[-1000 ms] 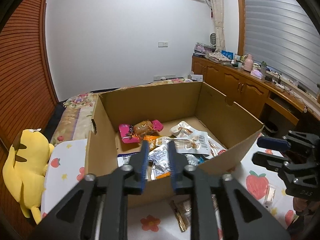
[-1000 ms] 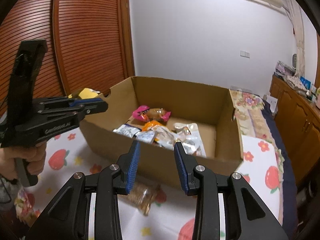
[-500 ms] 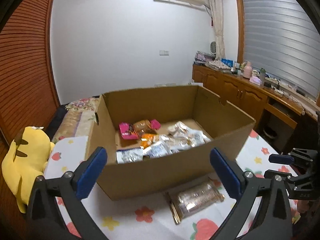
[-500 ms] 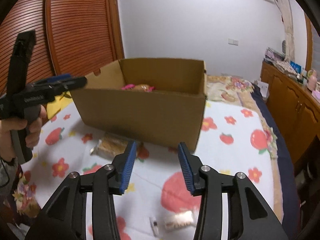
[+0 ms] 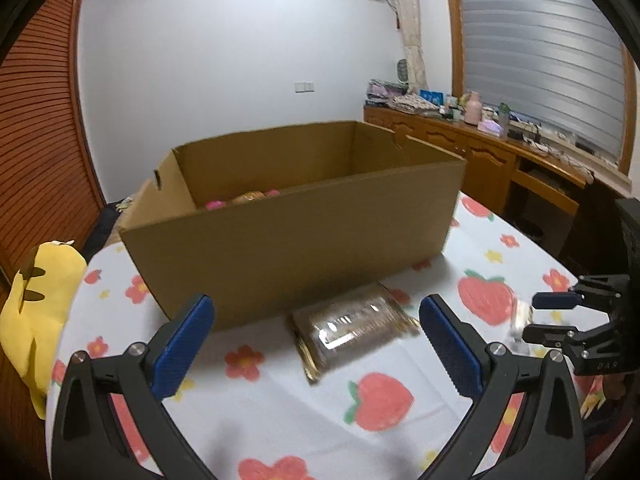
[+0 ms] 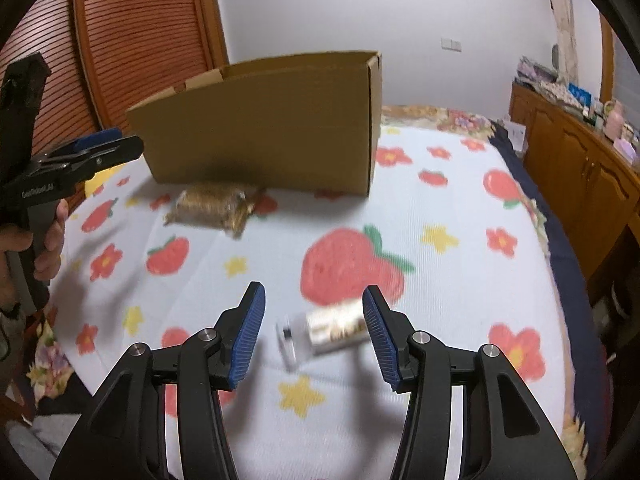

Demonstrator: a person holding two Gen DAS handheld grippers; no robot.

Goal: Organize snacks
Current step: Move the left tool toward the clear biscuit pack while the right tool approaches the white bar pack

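Observation:
An open cardboard box stands on the strawberry-print cloth and holds snacks; only pink and brown tops show over its rim. A brown clear-wrapped snack pack lies on the cloth in front of the box, between the wide-open fingers of my left gripper. It also shows in the right wrist view. A small clear-wrapped snack lies between the open fingers of my right gripper, untouched. The right gripper also shows in the left wrist view.
A yellow plush toy lies at the cloth's left edge. A wooden cabinet with clutter runs along the right wall. A slatted wooden door is behind the box. The left gripper shows in the right wrist view.
Both grippers have dropped from over the box to the cloth in front of it. The left gripper has opened wide around the brown pack; the right has come over the small snack.

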